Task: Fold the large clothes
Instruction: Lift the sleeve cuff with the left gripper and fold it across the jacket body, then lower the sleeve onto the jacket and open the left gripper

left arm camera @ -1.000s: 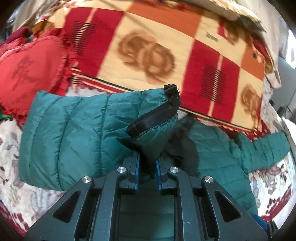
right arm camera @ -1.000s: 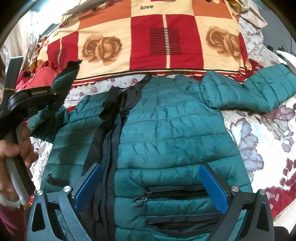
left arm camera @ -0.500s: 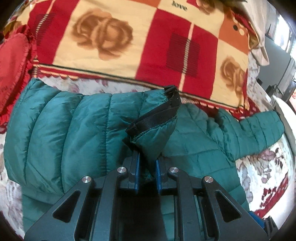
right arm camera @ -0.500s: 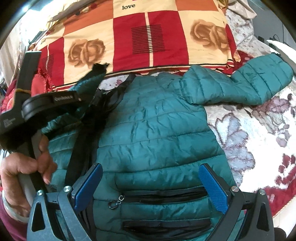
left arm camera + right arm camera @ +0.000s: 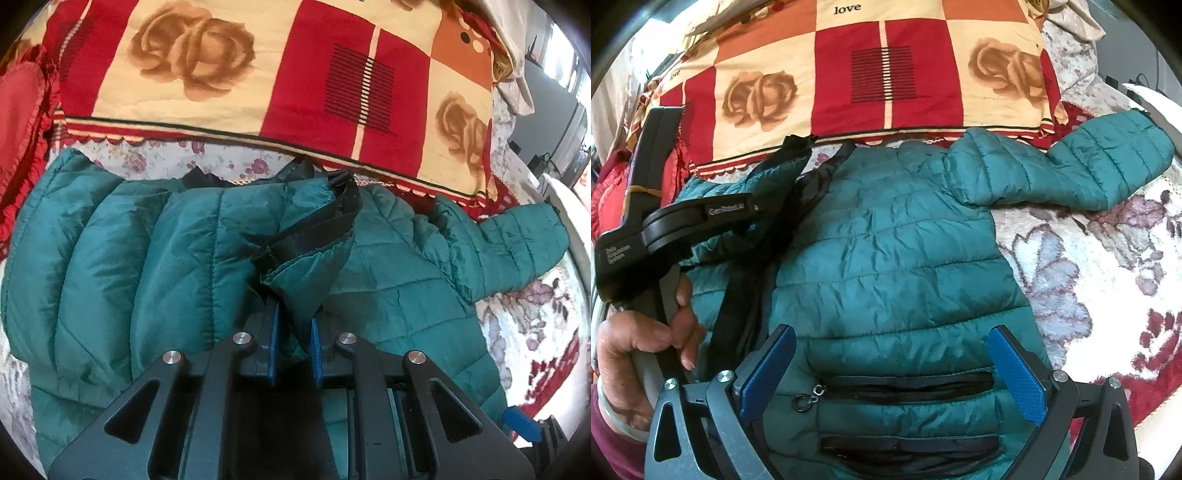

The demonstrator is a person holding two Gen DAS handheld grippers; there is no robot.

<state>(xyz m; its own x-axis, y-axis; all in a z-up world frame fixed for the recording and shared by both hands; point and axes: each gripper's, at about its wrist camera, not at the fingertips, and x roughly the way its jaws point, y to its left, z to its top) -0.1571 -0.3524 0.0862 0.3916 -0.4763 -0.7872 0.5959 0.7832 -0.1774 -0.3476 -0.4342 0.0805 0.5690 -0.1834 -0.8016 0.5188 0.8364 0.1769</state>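
Note:
A teal quilted puffer jacket [image 5: 897, 258] lies front up on the bed, its black zip [image 5: 738, 295] running down the left. My left gripper [image 5: 293, 332] is shut on the cuff of the left sleeve [image 5: 310, 240], black trimmed, and holds it lifted over the jacket's chest. It also shows in the right wrist view [image 5: 775, 166], held by a hand. The other sleeve [image 5: 1071, 173] lies spread out to the right. My right gripper [image 5: 894, 369] is open and empty, hovering above the jacket's lower front near the pocket zips [image 5: 905, 384].
A red, cream and orange rose-patterned blanket [image 5: 886, 74] lies folded beyond the jacket's collar. A red cushion [image 5: 18, 129] sits at the far left. The floral bedsheet [image 5: 1089, 277] shows to the right of the jacket.
My left gripper has carried the sleeve cuff rightwards across the jacket's body. The right gripper has stayed open over the hem, shifting slightly.

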